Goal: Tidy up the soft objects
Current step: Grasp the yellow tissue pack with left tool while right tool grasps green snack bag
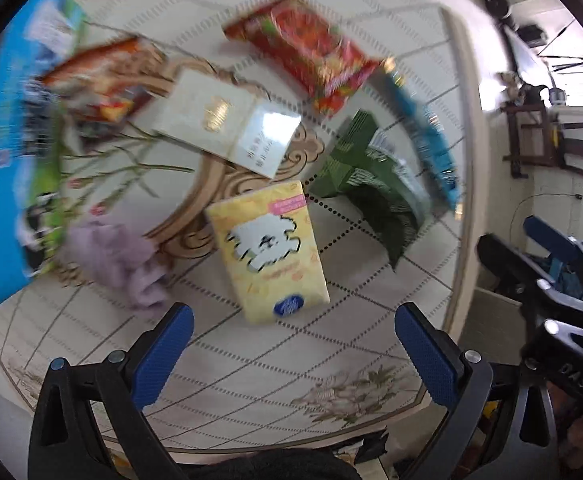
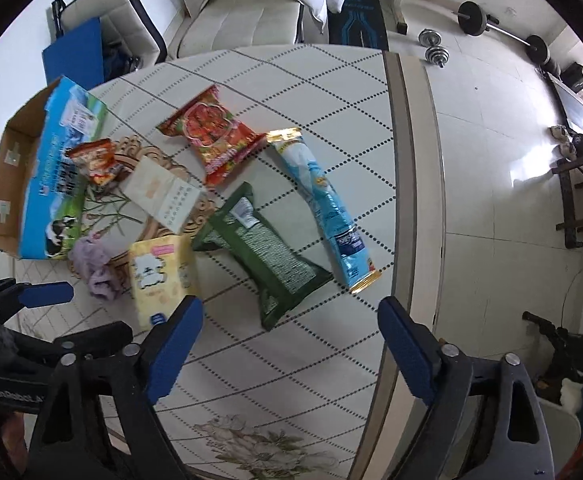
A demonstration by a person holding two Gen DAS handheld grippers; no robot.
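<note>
A yellow tissue pack (image 1: pixel 269 250) (image 2: pixel 159 276) lies flat on the patterned table, just beyond my left gripper (image 1: pixel 293 330), which hangs open above the table with nothing between its fingers. A lilac cloth (image 1: pixel 119 258) (image 2: pixel 95 266) is crumpled to the pack's left. A white tissue pack (image 1: pixel 227 120) (image 2: pixel 163 196), a red snack bag (image 1: pixel 307 48) (image 2: pixel 217 138), a small orange snack bag (image 1: pixel 103 78) (image 2: pixel 97 160), a green bag (image 1: pixel 371 178) (image 2: pixel 263 250) and a long blue bag (image 1: pixel 423 136) (image 2: pixel 327 208) lie around it. My right gripper (image 2: pixel 291 330) is open and empty, near the green bag's lower end.
An open blue cardboard box (image 2: pixel 47 176) (image 1: pixel 11 148) lies at the table's left side. The table's right edge (image 2: pixel 407 184) drops to a tiled floor with dumbbells (image 2: pixel 431 46). A white sofa (image 2: pixel 243 8) stands behind the table. The other gripper's body (image 1: pixel 551 280) shows at the right.
</note>
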